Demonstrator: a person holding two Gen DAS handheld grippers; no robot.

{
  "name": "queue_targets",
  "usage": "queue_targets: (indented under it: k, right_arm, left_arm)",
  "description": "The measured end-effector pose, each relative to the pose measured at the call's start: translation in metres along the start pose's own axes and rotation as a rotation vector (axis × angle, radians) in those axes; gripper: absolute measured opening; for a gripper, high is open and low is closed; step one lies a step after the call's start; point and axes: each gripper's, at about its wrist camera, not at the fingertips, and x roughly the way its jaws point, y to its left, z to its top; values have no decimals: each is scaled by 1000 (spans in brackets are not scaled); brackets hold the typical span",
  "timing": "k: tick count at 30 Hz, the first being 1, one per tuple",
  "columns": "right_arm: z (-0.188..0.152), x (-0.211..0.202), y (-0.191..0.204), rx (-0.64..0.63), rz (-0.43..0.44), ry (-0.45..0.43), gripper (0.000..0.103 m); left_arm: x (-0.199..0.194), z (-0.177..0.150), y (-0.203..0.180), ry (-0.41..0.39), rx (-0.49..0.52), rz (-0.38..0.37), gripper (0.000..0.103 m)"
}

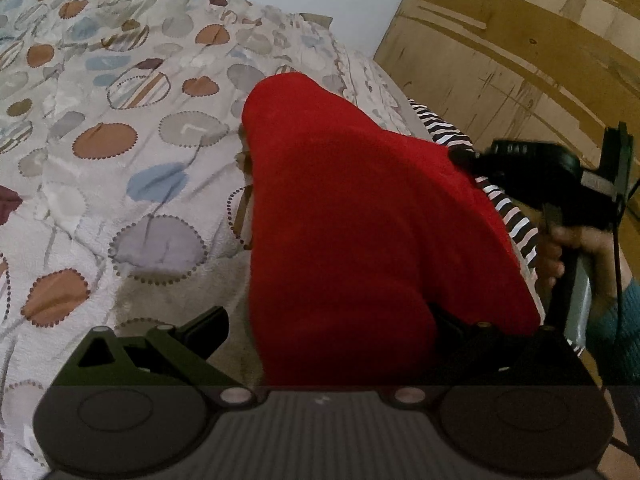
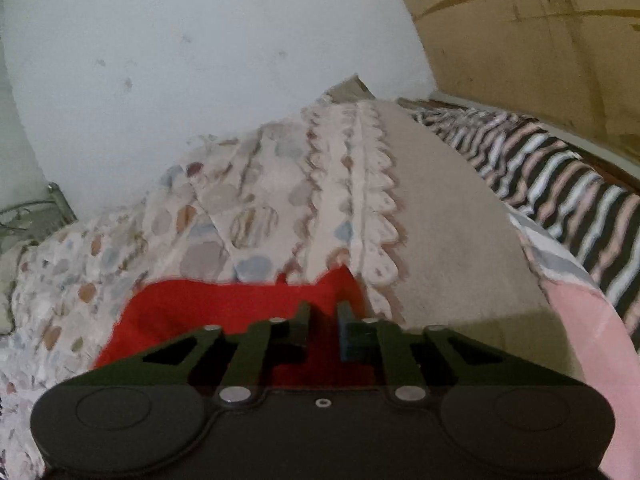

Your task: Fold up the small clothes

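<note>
Left gripper (image 1: 320,332): jaws spread wide, red garment (image 1: 352,220) draped between and over them, right finger buried under the cloth. Right gripper (image 2: 323,328): fingers drawn near together, clamped on the same red garment's (image 2: 224,308) edge. One red garment counted, lying on one patterned bedspread (image 1: 120,152); one striped cloth (image 2: 560,184) at 2 o'clock, one pink cloth (image 2: 588,320) at 4 o'clock. No readable writing. Right hand (image 1: 568,248) at 3 o'clock, wrapped round its handle.
</note>
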Motion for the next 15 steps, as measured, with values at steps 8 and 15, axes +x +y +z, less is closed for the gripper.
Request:
queue_targets:
  k: [8, 15]
  right_arm:
    - [25, 13, 19, -102, -31, -69, 0]
    - [16, 20, 0, -50, -58, -3, 19]
  left_arm:
    - [6, 2, -5, 5, 3, 0, 103]
    - [8, 0, -3, 7, -15, -7, 103]
